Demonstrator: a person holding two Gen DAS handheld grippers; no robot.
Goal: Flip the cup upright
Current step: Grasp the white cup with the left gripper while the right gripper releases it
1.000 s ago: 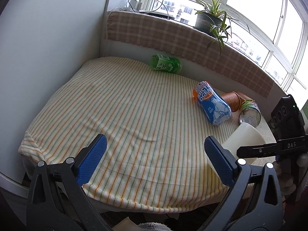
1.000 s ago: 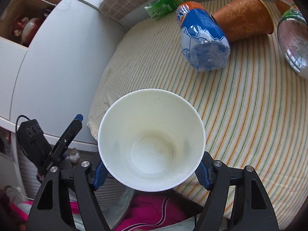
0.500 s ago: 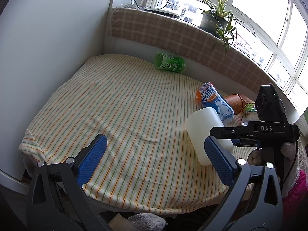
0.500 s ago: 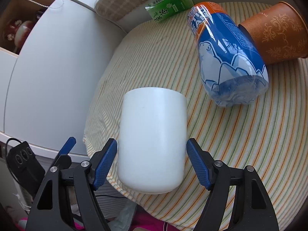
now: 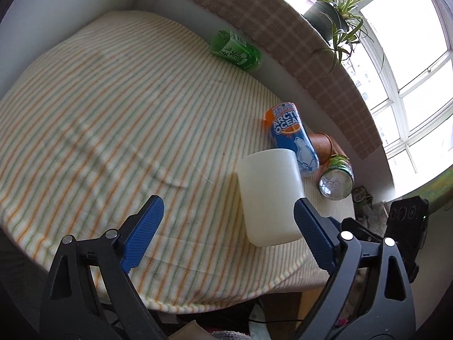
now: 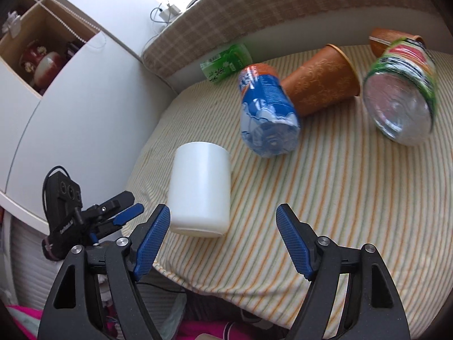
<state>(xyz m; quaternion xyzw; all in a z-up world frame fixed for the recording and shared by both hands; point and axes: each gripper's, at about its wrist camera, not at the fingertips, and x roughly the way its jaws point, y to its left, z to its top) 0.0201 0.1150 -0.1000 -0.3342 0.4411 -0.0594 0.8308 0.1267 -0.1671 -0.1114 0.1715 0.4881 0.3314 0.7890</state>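
The white cup [image 6: 200,191] stands on its end on the striped tablecloth [image 6: 334,198] near the front edge. I cannot tell which end is up. It also shows in the left wrist view [image 5: 270,197]. My right gripper [image 6: 223,240] is open and empty, drawn back just in front of the cup, which is free of its fingers. My left gripper [image 5: 228,233] is open and empty, with the cup just beyond its right finger [image 5: 312,233].
A blue Arctic Ocean bottle [image 6: 266,113], an orange cup [image 6: 322,80], a clear jar [image 6: 402,93] and a green bottle [image 6: 225,62] lie on their sides behind the cup. A second orange cup [image 6: 385,41] lies at the back. White cabinet [image 6: 70,99] on the left.
The right gripper turned the cup from mouth toward the camera to standing on the table, then opened and let it go. The left gripper moved closer to the table.
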